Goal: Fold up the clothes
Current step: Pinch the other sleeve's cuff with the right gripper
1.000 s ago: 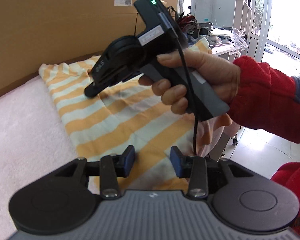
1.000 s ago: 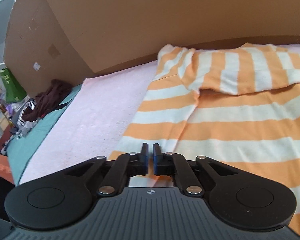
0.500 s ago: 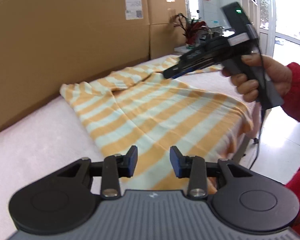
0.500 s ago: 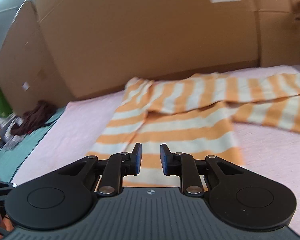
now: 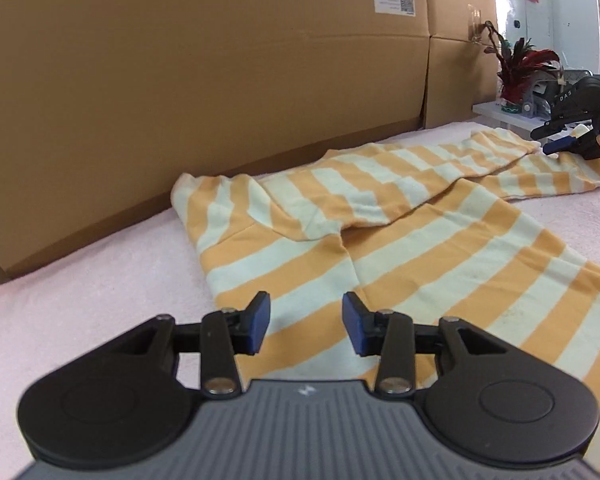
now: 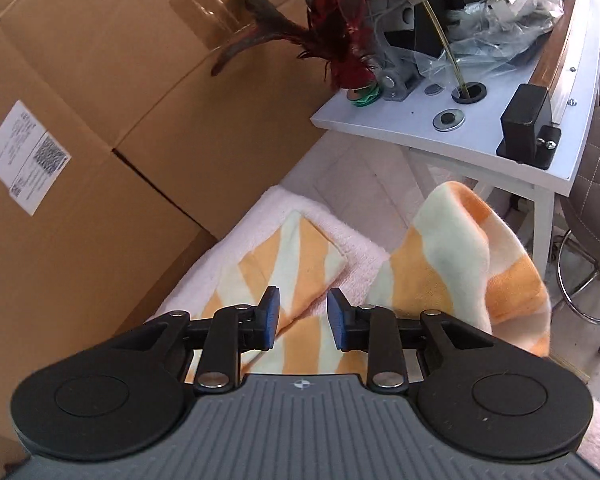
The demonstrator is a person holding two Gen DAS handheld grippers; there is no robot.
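An orange-and-pale-striped garment (image 5: 400, 236) lies spread on a pink towel-covered table (image 5: 100, 280), one sleeve folded across it toward the far right. My left gripper (image 5: 305, 328) is open and empty, just above the garment's near edge. My right gripper (image 6: 302, 320) is open and empty over the garment's far end (image 6: 284, 264), where a striped part (image 6: 472, 264) hangs over the table's end. In the left wrist view the right gripper (image 5: 556, 136) shows at the far right, above the sleeve end.
Large cardboard boxes (image 5: 220, 80) stand along the table's back edge. A white side table (image 6: 480, 132) with a red plant (image 6: 340, 32), machine parts and plastic bags stands past the table's end. A stool (image 6: 596, 240) is beside it.
My right gripper has opened and swung from the garment's middle to its far right end. My left gripper has stayed open and drawn back to the garment's near edge.
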